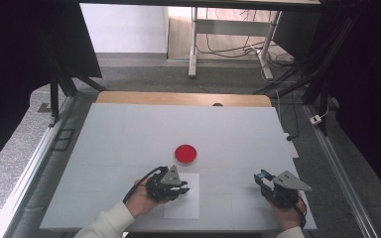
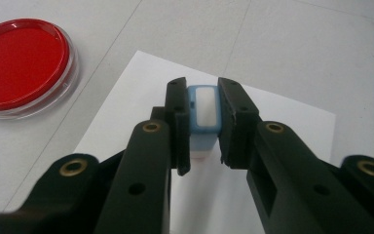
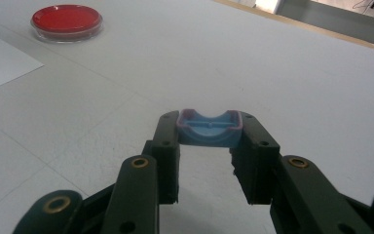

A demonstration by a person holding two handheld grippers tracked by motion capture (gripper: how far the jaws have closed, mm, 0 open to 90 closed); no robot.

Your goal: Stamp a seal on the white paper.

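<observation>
Left tongs (image 2: pixel 204 122) pinching a small blue stamp body with a white face (image 2: pixel 205 111) between both black jaws, held over a white sheet of paper (image 2: pixel 282 112) lying flat on the table (image 2: pixel 292 44). Right tongs (image 3: pixel 209 134) pinching a light blue cap with a curved hollow and pinkish rim (image 3: pixel 209 129), held above bare table well to the right of the paper. In the high view, left tongs (image 1: pixel 182 189) at the paper's left edge, right tongs (image 1: pixel 261 178) near the table's front right, each gripped by a hand entering from the bottom. Round clear dish with red ink pad (image 1: pixel 185 154) just beyond the paper, near the table's middle, apart from both tongs
</observation>
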